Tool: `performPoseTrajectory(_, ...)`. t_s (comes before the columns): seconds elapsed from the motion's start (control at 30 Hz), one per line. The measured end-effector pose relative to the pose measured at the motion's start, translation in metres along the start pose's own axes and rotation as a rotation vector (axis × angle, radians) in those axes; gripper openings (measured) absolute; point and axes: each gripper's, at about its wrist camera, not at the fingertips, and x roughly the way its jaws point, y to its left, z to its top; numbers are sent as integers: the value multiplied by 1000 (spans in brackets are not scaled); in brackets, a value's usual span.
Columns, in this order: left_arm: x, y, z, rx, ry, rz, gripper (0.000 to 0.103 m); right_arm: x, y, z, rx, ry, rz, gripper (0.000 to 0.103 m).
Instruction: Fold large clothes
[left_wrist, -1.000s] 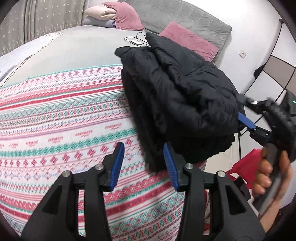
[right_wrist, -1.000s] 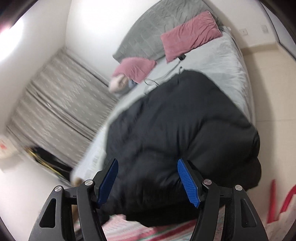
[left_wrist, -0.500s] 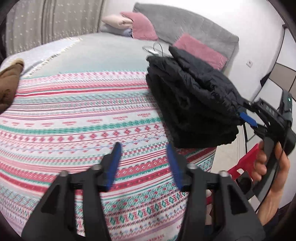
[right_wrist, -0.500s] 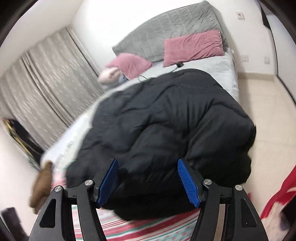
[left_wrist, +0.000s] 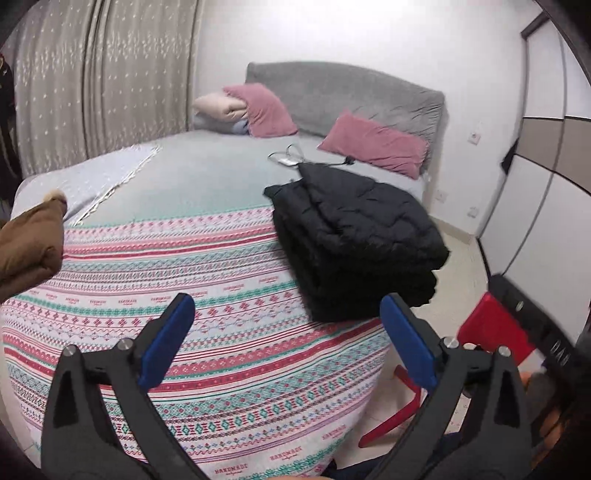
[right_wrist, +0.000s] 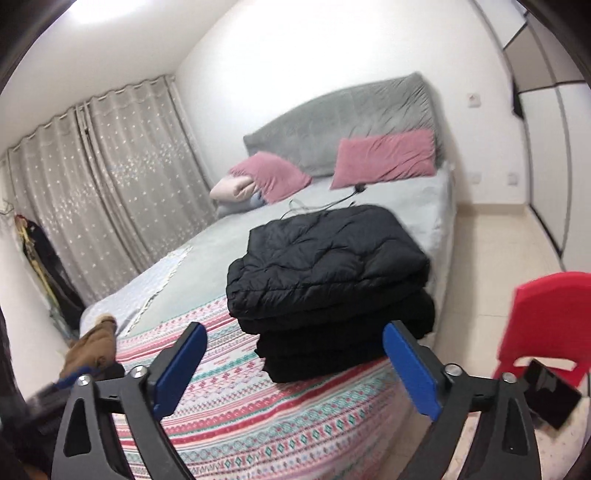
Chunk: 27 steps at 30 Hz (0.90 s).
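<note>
- Left wrist view: the left gripper (left_wrist: 287, 338) sits at the near edge of the picture, its two blue-padded fingers (left_wrist: 166, 343) spread wide and opening, with nothing between them but the bedspread below.
- The black jacket (left_wrist: 354, 240) lies folded in a thick stack at the right edge of the bed, resting partly on the patterned blanket (left_wrist: 184, 288) and partly on the grey sheet (left_wrist: 207, 184) beyond it. It is well apart from the gripper, farther away and to the right.
- A brown garment (left_wrist: 29, 251) lies at the left edge of the bed, its fur-trimmed tip pointing towards the far side.
- Two pink pillows (left_wrist: 373, 147) and a pale cushion (left_wrist: 218, 107) lean at the grey headboard (left_wrist: 351, 92); a thin cable (left_wrist: 295, 157) lies on the sheet just beyond the jacket.
- A red chair (left_wrist: 491, 332) stands on the floor to the right of the bed; curtains (left_wrist: 103, 81) cover the far left wall.
- Right wrist view: the right gripper (right_wrist: 295, 363) is likewise spread wide and opening, its blue pads (right_wrist: 412, 373) touching nothing; the folded jacket (right_wrist: 328, 266) shows past the gap, beyond the fingertips.
- The jacket's layers lie one on another, roughly squared, near the bed's right edge, with the patterned blanket (right_wrist: 258, 406) under its near part.
- The brown garment (right_wrist: 92, 347) appears at the near left, the red chair (right_wrist: 546, 321) at the near right with a dark flat object (right_wrist: 550, 393) on its seat.
</note>
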Motion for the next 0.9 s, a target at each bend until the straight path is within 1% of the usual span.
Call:
performPoseTrajectory(0.03,-2,-2,-5,15,-8,-1,102,-6,-1,-7,20,-14,-13,101)
performPoseTrajectory(0.1,0,-7,-12,54,5,13,102,-10,-3,-17,36,-18,-30,101)
performPoseTrajectory(0.17,5,-9,-20,89,18,48,102,-9,3,-18,-2,1,-31,101)
performPoseTrajectory(0.23,9,-9,-26,98,17,85,102,-9,8,-17,-40,-3,-49,101)
performPoseTrajectory(0.33,14,-7,-33,100,31,92,102,-9,16,-18,-90,-25,-74,103)
performPoseTrajectory(0.5,18,-4,-42,112,24,138,102,-2,21,-23,-132,-5,-115,103)
performPoseTrajectory(0.67,17,-2,-44,100,24,119,102,8,20,-26,-154,14,-163,103)
performPoseTrajectory(0.8,13,-2,-44,104,11,113,102,16,19,-29,-169,38,-182,103)
performPoseTrajectory(0.9,11,-2,-45,97,6,107,102,17,20,-30,-182,39,-193,103)
